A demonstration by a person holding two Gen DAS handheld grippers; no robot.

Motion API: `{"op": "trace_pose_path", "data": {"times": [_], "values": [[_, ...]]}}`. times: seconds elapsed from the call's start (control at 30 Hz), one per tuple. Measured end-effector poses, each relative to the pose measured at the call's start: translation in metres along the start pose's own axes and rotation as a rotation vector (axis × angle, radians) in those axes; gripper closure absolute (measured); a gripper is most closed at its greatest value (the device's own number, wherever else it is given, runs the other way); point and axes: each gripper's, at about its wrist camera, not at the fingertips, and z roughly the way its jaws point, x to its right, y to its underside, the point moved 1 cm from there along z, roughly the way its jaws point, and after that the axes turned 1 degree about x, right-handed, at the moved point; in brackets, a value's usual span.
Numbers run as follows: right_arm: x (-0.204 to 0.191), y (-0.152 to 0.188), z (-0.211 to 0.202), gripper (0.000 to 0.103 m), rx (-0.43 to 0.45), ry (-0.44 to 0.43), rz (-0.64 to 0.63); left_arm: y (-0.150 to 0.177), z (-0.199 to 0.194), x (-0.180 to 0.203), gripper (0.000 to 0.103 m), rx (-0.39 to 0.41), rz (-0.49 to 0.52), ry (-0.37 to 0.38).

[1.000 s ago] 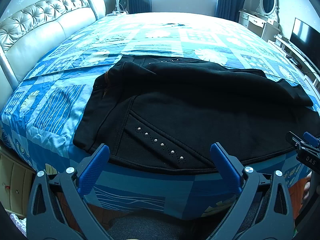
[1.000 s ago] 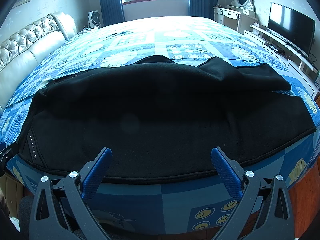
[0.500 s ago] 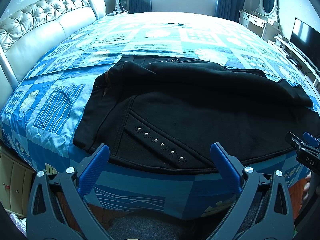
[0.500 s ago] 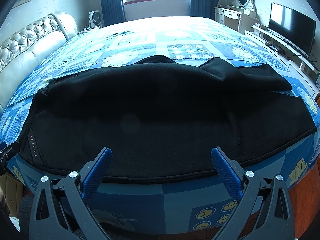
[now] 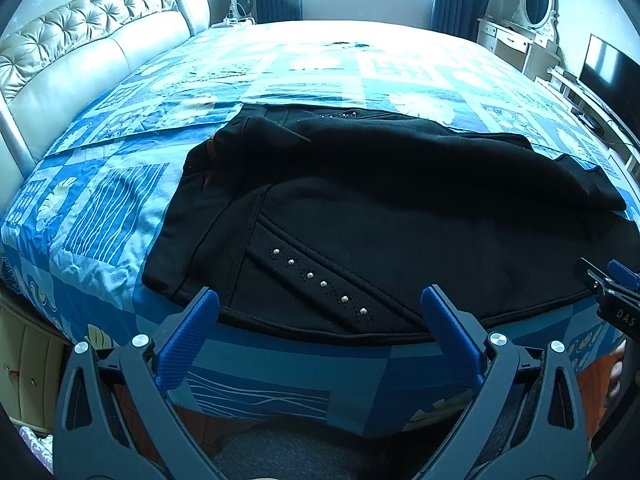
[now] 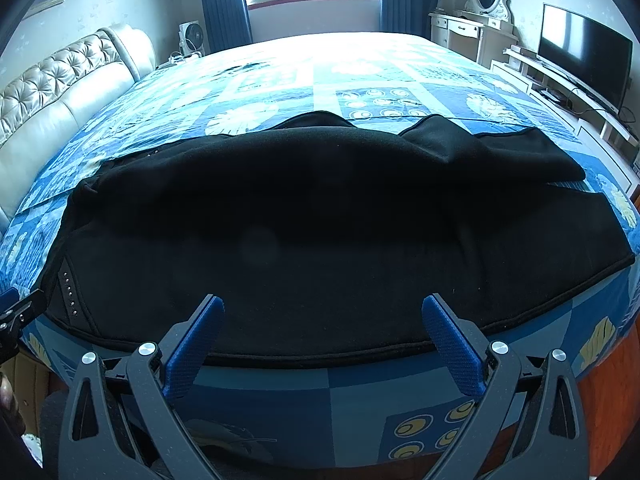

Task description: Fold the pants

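Observation:
Black pants (image 5: 380, 216) lie spread across the near side of the bed, one leg folded over the other, with a studded pocket seam near the front hem. The same pants (image 6: 320, 232) fill the middle of the right wrist view. My left gripper (image 5: 320, 316) is open, hovering just in front of the near hem by the studs. My right gripper (image 6: 322, 326) is open too, at the near hem further right along the leg. Nothing is between either pair of blue pads. The right gripper's tip (image 5: 612, 280) shows at the left wrist view's right edge.
The bed (image 5: 120, 208) has a blue patterned cover and a tufted cream headboard (image 5: 80, 60) on the left. A television (image 6: 584, 56) on a low white unit and a dressing table (image 6: 476, 32) stand to the right. A fan (image 6: 190, 36) sits by the window.

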Motion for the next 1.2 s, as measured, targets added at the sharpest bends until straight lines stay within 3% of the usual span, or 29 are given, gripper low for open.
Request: {"op": "trace_pose_path", "data": {"times": [0.37,0.63,0.77,0.83,0.9,1.0,1.07,1.17,1.2], "values": [[-0.002,-0.004,0.007,0.004,-0.023,-0.014,-0.017,0.001,0.009,-0.005,0.002,-0.032,-0.012,0.001],[-0.011,-0.033,0.019,0.004,-0.03,-0.11,-0.073,-0.026,0.018,-0.03,0.002,-0.005,-0.036,0.041],[-0.017,-0.069,0.024,0.004,-0.026,-0.276,-0.184,-0.063,0.039,-0.065,0.002,-0.019,-0.077,0.154],[-0.016,-0.102,0.03,0.004,-0.025,-0.407,-0.237,-0.086,0.053,-0.085,0.002,-0.008,-0.083,0.176],[-0.015,-0.13,0.037,0.004,-0.015,-0.459,-0.277,-0.114,0.068,-0.105,0.002,0.015,-0.057,0.186],[-0.017,-0.171,0.069,0.005,-0.048,-0.476,-0.353,-0.156,0.099,-0.132,0.002,0.029,-0.035,0.197],[-0.016,-0.192,0.106,0.005,-0.126,-0.468,-0.377,-0.182,0.126,-0.148,0.002,0.036,-0.036,0.194],[-0.014,-0.201,0.147,0.008,-0.235,-0.47,-0.411,-0.208,0.168,-0.159,0.002,-0.002,-0.049,0.258],[-0.014,-0.201,0.156,0.015,-0.261,-0.469,-0.425,-0.212,0.181,-0.16,0.002,-0.026,-0.05,0.278]]}}
